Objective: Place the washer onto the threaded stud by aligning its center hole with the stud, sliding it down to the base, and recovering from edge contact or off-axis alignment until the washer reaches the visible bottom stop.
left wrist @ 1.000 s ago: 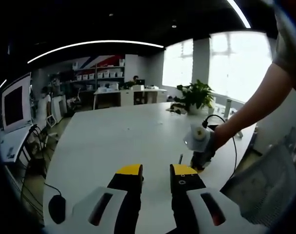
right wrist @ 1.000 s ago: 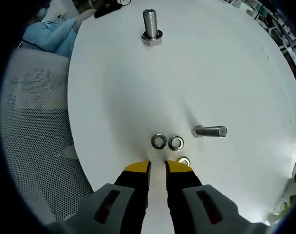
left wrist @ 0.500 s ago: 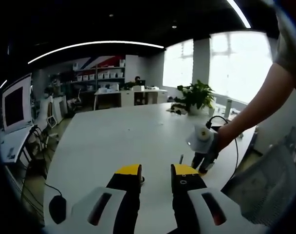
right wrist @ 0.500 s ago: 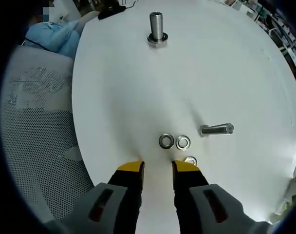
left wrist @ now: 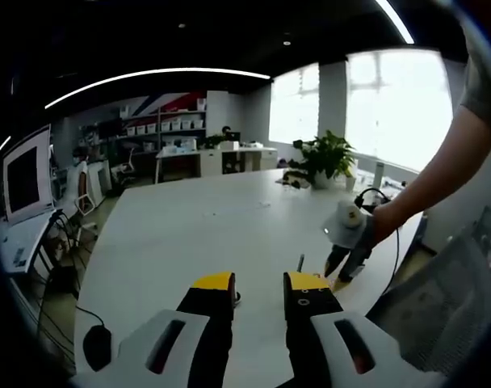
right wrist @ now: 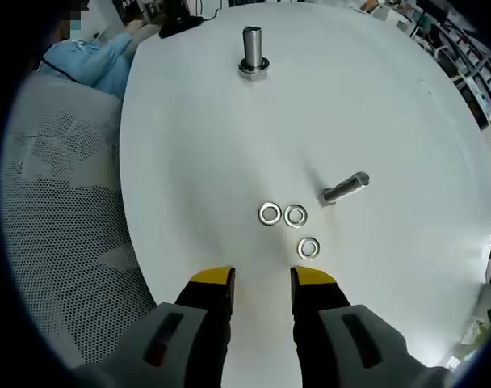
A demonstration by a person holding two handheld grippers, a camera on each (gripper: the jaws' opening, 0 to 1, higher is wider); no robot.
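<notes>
Right now my right tool hangs over the white table with its yellow-tipped jaws parted by a clear gap and nothing between them. Just beyond the tips lie three washers, flat on the table: one washer touching or nearly touching its neighbour, and a third washer nearest to me, slightly apart from the pair. A loose bolt lies on its side just beside them. The threaded stud stands upright well apart from the washers, near the far edge of the table, with a ring at its base. A mesh chair sits beside the table.

My left tool is also parted and holds nothing, low over the same table. From there I see my right tool in my hand, pointing down at the table, with a potted plant beyond it.
</notes>
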